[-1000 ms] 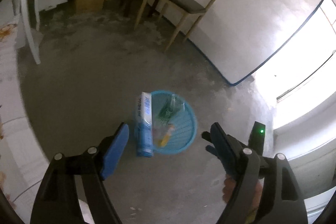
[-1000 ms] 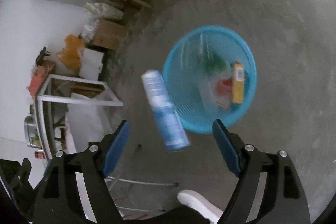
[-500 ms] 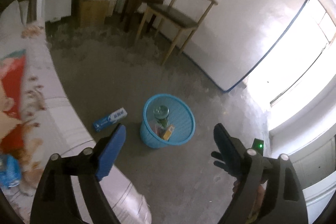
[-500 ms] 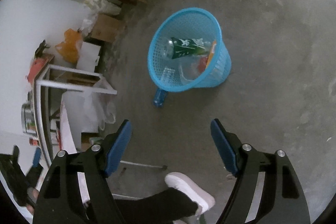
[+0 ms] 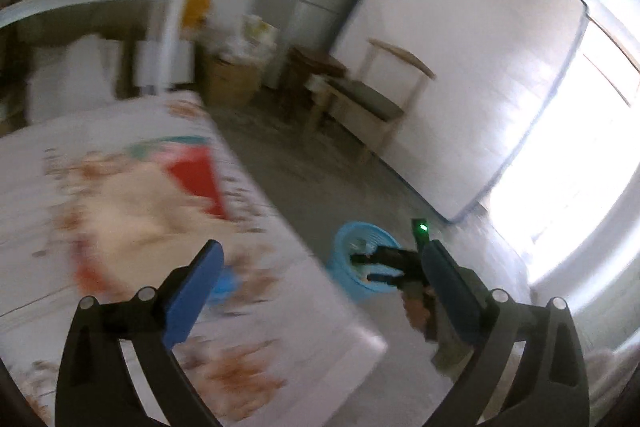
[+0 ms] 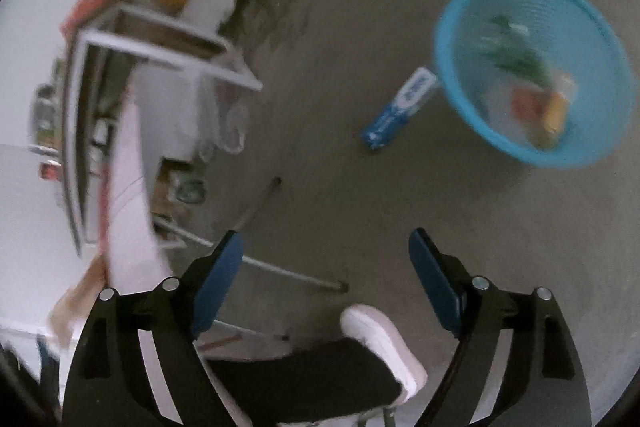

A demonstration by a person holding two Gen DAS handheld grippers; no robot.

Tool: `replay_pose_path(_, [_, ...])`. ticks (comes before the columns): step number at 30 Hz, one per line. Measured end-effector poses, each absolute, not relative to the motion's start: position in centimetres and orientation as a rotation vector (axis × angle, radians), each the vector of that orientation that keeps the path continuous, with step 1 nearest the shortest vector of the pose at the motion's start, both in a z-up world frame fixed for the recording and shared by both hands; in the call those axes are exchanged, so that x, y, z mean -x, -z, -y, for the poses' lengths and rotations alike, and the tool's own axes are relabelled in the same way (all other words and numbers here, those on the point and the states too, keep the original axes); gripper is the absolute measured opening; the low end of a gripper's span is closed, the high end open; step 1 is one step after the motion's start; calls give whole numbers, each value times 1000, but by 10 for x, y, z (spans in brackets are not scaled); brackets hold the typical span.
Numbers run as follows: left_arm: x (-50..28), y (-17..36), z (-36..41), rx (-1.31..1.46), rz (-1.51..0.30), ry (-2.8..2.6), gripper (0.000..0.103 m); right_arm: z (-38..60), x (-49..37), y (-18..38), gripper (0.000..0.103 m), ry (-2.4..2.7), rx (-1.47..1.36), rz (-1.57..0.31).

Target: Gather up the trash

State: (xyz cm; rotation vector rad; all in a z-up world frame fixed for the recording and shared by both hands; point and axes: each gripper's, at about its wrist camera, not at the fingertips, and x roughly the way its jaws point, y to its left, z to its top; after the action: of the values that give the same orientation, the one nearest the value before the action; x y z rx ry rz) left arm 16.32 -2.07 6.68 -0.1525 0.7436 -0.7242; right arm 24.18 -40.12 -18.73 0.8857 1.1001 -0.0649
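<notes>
The left tongs (image 5: 320, 269) are held spread wide with nothing between the 2 blue pads, above the edge of a bed covered by a printed sheet (image 5: 132, 195). The right tongs (image 6: 326, 267) are likewise released and empty, pointed down at the grey concrete floor (image 6: 360, 187); they also show in the left wrist view (image 5: 376, 263), in front of the basket.

A light blue mesh basket (image 6: 536, 67) stands on the floor, seen from above in the right wrist view. Inside it are seen a green-labelled bottle (image 6: 516, 57), a red item and a yellow-orange item (image 6: 558, 109), all blurred. A blue and white box (image 6: 400, 107) lies flat on the floor outside the basket, its upper end just beside or under the rim; which of the 2 cannot be told. In the left wrist view the basket (image 5: 348, 279) is partly hidden by the bed's edge.

Open floor is left between the right tongs and the basket. A white shoe (image 6: 384, 339) and dark trouser leg are seen below the right tongs, with thin white bars (image 6: 288, 273) lying on the floor beside them. A wooden chair (image 5: 372, 95) stands against a white panel beyond the bed, and a white shelf frame (image 6: 132, 39) stands left of the floor area.
</notes>
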Motion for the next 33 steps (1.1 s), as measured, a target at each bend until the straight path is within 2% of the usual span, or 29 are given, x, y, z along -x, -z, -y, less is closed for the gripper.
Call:
replay_pose_path(4, [-160,-75,-53,205,-681,544,97,390,-347,244,83,114,-900,-1273])
replay_pose_path(10, [-162,-77,-143,289,-631,285,97,415,-426,355,82,302,-1007,-1434])
replay_pose_path(17, [-179,-61,-194,353,-640,165,97,450,-447,447,81,493,-1108,-1470])
replay_pose_path(27, [-204,-34,-217,405,-707,77,97,483,-454,509,77,632,-1199,-1410])
replay_pose_path(29, [-207,-30,-217,397,-722,67,97,487,-454,518,73,647,-1201,-1403])
replay_pose_path(31, [-211,-27,-217,386,-733,59,97,488,-455,524,61,651,-1182,-1408])
replay_pose_path(33, [-214,-24,-215,374,-744,50,97,487,-451,533,53,659,-1162,-1413])
